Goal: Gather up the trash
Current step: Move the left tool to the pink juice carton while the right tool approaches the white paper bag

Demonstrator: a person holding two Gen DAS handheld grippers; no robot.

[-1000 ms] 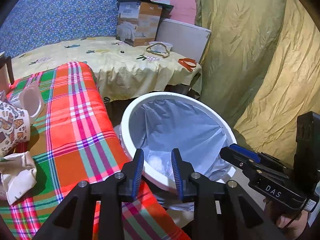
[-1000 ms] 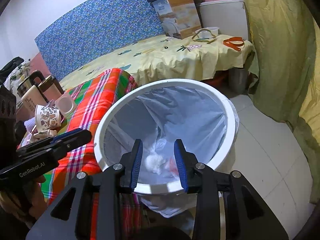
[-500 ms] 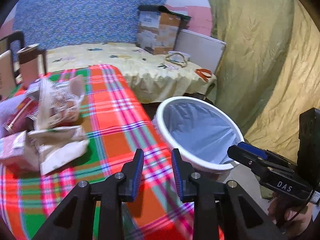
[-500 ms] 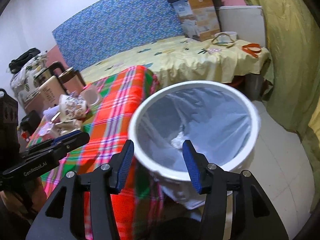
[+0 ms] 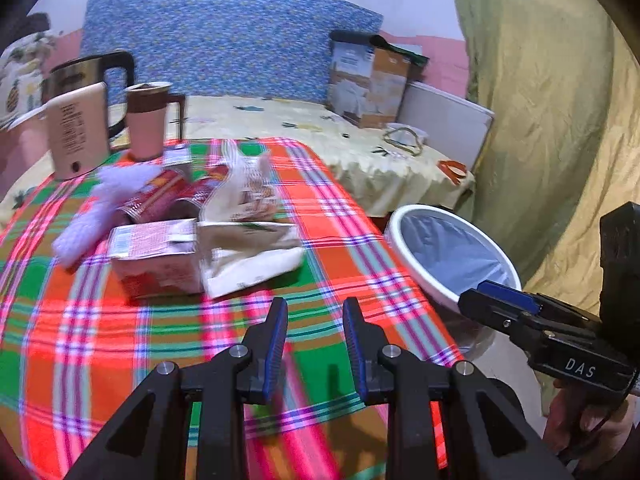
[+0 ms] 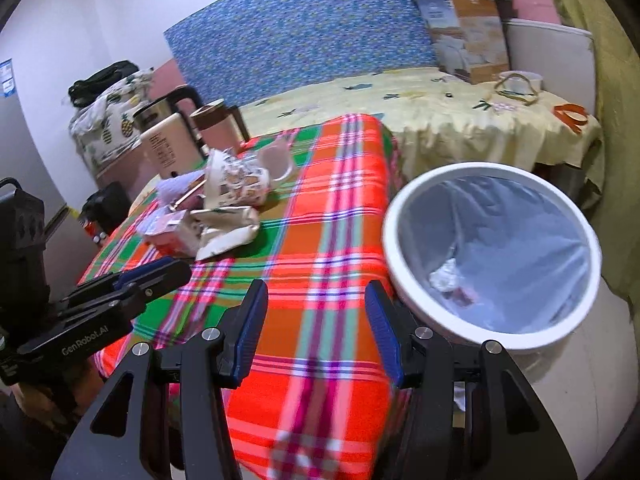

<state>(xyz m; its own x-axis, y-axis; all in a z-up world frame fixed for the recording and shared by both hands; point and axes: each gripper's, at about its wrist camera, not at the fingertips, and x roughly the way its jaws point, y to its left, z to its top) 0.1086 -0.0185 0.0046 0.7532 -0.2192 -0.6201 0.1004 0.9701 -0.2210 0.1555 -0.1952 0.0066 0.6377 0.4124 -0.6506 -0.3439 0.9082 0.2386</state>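
A pile of trash lies on the red plaid tablecloth (image 5: 100, 340): a pink-red carton (image 5: 156, 256), a crumpled paper bag (image 5: 256, 256), a crushed patterned paper cup (image 5: 248, 196) and white tissue (image 5: 80, 224). The pile also shows in the right wrist view (image 6: 216, 220). The white bin (image 6: 492, 256) with a blue liner stands right of the table and holds crumpled trash (image 6: 446, 276). My left gripper (image 5: 315, 336) is open and empty over the table's near part. My right gripper (image 6: 316, 320) is open wide and empty above the table edge beside the bin.
A steel kettle (image 5: 92, 76), a beige jug (image 5: 76, 132) and a pink mug (image 5: 146, 120) stand at the table's far left. A yellow-clothed bed (image 6: 460, 120) with a cardboard box (image 6: 468, 28) lies behind. A green-yellow curtain (image 5: 560, 120) hangs at the right.
Both grippers swung left from over the bin toward the table; the trash pile is now ahead of the left gripper. The right gripper opened wider.
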